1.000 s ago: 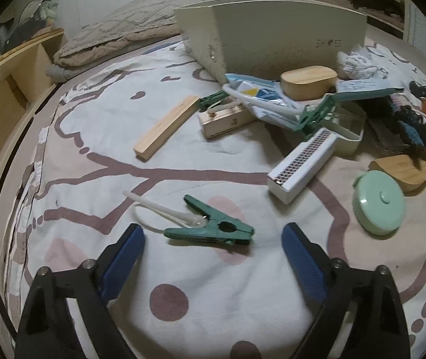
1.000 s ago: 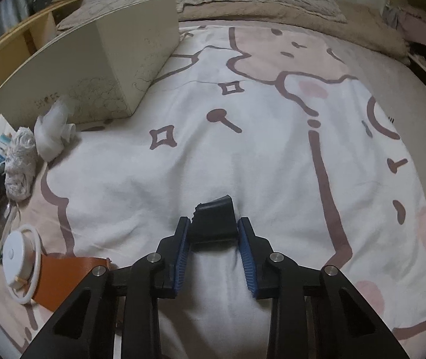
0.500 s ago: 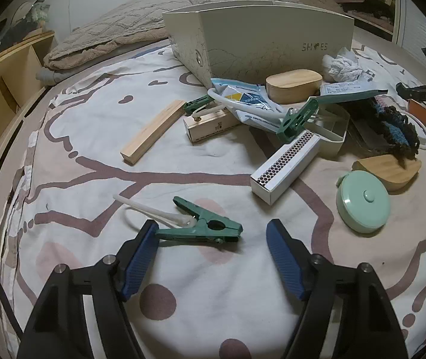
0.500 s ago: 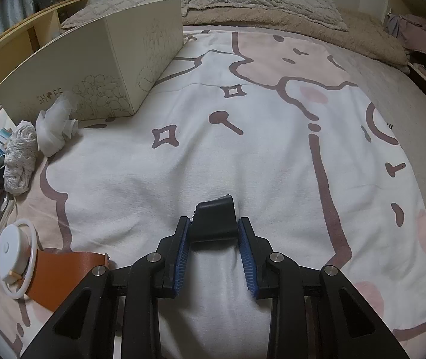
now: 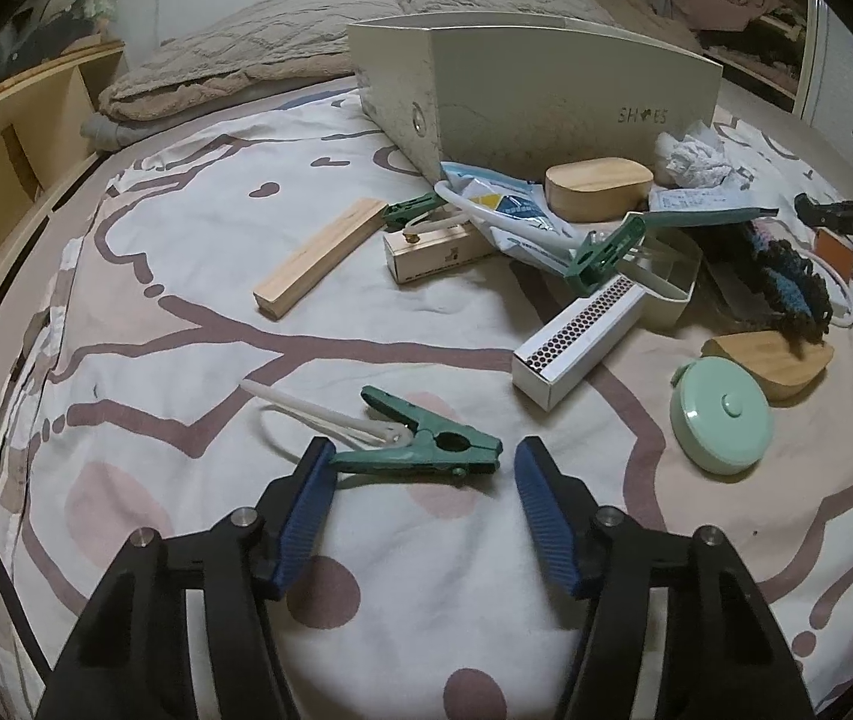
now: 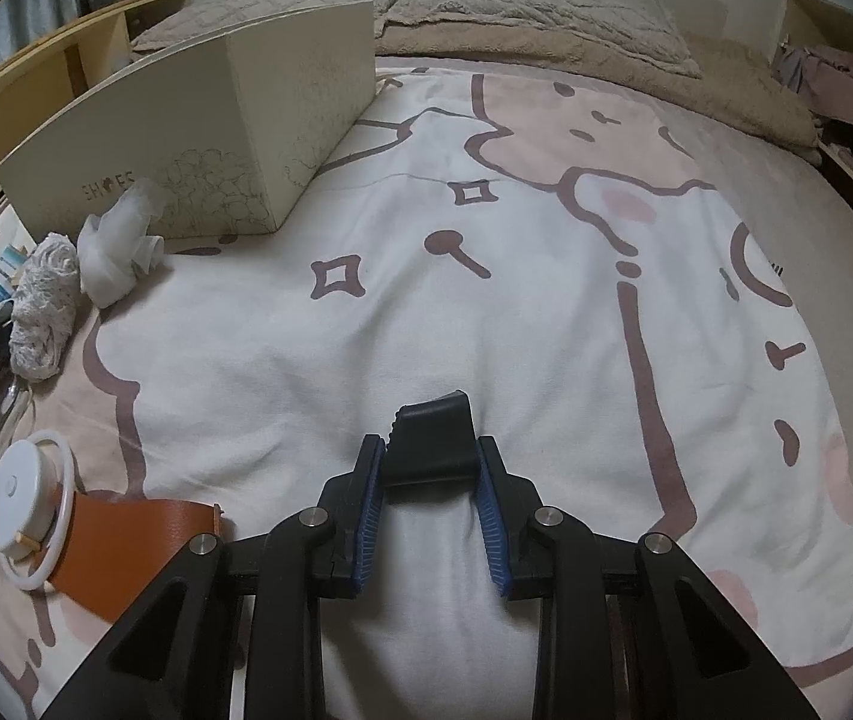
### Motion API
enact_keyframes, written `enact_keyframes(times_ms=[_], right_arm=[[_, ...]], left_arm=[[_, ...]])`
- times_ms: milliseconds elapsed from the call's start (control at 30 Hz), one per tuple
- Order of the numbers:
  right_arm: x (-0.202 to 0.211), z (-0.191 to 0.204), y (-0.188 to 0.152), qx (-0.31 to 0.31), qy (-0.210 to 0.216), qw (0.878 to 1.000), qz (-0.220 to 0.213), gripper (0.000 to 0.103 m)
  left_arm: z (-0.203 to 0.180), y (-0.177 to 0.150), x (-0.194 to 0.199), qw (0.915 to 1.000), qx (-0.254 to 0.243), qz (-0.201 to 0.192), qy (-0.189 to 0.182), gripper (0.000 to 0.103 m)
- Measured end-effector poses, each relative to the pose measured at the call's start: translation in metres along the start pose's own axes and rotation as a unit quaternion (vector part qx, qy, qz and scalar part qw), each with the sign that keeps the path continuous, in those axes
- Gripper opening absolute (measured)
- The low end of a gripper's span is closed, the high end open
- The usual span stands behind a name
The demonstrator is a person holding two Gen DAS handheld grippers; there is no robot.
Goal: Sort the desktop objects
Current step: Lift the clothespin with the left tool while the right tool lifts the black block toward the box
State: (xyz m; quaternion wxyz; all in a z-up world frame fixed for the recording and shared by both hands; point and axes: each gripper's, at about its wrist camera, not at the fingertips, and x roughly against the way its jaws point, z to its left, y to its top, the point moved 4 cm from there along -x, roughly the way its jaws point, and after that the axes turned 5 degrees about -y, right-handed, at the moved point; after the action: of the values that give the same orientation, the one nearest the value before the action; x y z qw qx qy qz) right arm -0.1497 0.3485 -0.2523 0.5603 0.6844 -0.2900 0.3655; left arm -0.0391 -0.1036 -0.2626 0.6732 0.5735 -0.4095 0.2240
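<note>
Left gripper [image 5: 417, 474] fingers closing around the green clip [image 5: 420, 447] lying between them on the bed, left pad touching its tail, so it may pivot or squirt out; right gripper [image 6: 429, 474] pinches a black piece [image 6: 429, 444].

A bed under a white sheet [image 6: 486, 312] printed with pink and brown cartoon shapes stretches ahead of the hand-held gripper. Beige quilted pillows [image 6: 546, 18] lie at its far end, wooden shelving [image 5: 12, 138] runs far left, and heaped clothes [image 6: 834, 90] sit far right.
</note>
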Motion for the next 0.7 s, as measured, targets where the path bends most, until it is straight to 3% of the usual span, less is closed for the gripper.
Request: enact_keyframes(times_ms=[333,467,700], right_arm=[[0.000,0.000,-0.002,-0.003,0.002,1.000,-0.005,0.030],[0.000,-0.002,-0.003,-0.007,0.007,1.000,-0.006,0.030],[0.002,-0.003,-0.002,-0.015,0.017,1.000,-0.003,0.030]], left_arm=[[0.008,-0.001,0.003,0.9989,0.038,-0.006,-0.027,0.060],[0.011,-0.002,0.005,0.9982,0.050,-0.012,-0.032,0.055],[0.010,-0.002,0.007,0.9983,0.047,-0.014,-0.030,0.054]])
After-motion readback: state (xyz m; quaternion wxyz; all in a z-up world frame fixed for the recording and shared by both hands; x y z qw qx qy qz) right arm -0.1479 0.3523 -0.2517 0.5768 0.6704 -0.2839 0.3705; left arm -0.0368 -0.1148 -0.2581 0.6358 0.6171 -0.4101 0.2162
